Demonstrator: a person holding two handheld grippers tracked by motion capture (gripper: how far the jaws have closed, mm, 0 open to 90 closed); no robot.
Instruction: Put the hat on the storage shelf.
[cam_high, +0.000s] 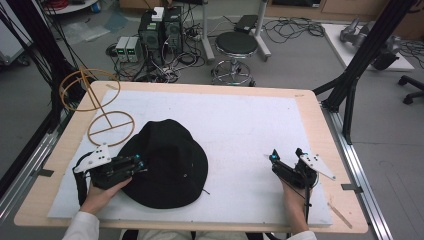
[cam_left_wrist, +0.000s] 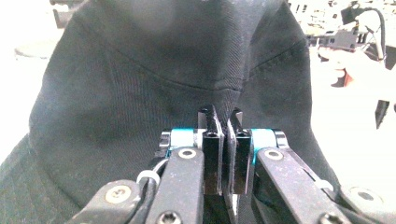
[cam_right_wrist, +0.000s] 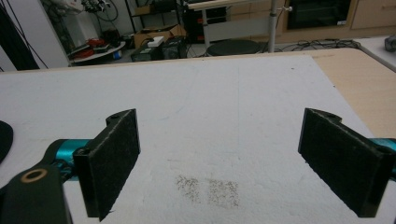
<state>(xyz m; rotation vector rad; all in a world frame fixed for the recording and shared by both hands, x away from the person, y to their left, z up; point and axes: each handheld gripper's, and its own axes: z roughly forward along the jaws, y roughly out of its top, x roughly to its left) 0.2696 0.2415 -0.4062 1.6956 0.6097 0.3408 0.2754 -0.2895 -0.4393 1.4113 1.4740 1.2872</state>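
Left hand (cam_high: 100, 197): at the near left edge of the table, in a white sleeve, gripping the black body of the left gripper (cam_high: 141, 163), which carries a grey three-cornered plate on top.
Left gripper: jaws drawn together on the near left brim of the hat; in the left gripper view (cam_left_wrist: 223, 122) the two flat black jaws stand almost touching, with a thin fold of dark cloth pinched between them.
Right hand (cam_high: 294, 200): at the near right, well apart from the hat.
Right gripper (cam_high: 286, 154): jaws spread wide and holding nothing; in the right gripper view (cam_right_wrist: 219, 161) their pads (cam_right_wrist: 116, 156) are rough, black and slab-shaped, hanging over a faint grey smudge on the mat.
Hat (cam_high: 164, 162): black bucket hat of woven twill with visible stitched seams, a round soft crown and a wide floppy brim, lying on the left half of the mat.
Mat (cam_high: 240, 130): white, slightly grainy sheet covering most of the table.
Table (cam_high: 327, 145): pale wood, rounded corners, bare rim around the mat.
Wire stand (cam_high: 97, 107): thin tan hoops on a stem, at the far left corner, just beyond the hat.
Stool (cam_high: 236, 47): round black seat on a chrome base, on the floor past the far edge.
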